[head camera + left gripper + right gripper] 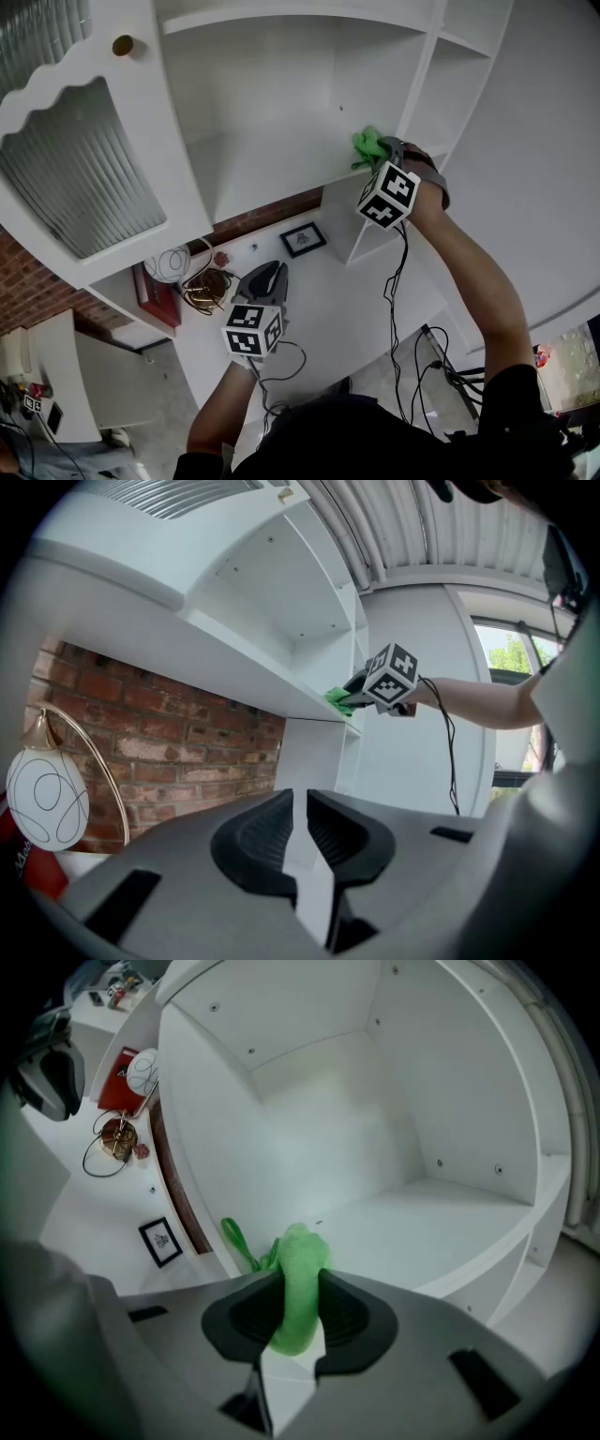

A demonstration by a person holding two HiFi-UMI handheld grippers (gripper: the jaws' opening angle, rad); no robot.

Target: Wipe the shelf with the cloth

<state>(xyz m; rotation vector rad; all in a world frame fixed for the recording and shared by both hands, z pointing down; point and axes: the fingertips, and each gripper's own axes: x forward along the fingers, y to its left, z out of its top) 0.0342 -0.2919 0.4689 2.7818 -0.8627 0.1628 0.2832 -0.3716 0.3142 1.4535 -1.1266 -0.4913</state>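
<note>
At the shelf's front right corner, the right hand-held gripper [382, 157] is clamped on the green cloth [367, 145]. Unwiped shelf [272, 159] stretches leftward. The left hand-held gripper [263, 279] is empty, jaws nearly together, well below.

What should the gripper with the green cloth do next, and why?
Probably slide the cloth across the shelf toward the back wall. The right gripper is shut on the cloth, which sits at the shelf's front edge, and most of the white board lies ahead of it.
</note>
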